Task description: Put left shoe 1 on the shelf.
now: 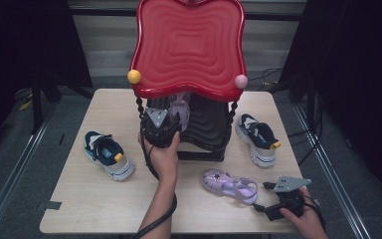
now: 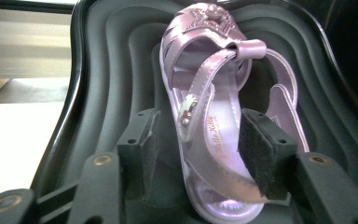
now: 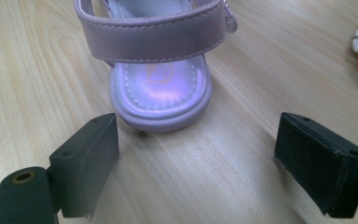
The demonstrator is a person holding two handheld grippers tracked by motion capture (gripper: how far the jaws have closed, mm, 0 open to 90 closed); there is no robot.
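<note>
The high view shows the left gripper pushed in under the red tray of a two-tier stand, with a lilac sandal barely seen there; the left gripper view shows that sandal lying on the black lower tray, toe away, strap buckled, heel between jaws parted with the left pad clear of it and the right pad close against its edge. The right gripper rests low near the table's near-right edge, jaws wide apart around nothing; the right gripper view shows the second sandal heel-first just ahead on bare wood; a navy sneaker lies left and another sneaker right of the stand, leaving open table between.
</note>
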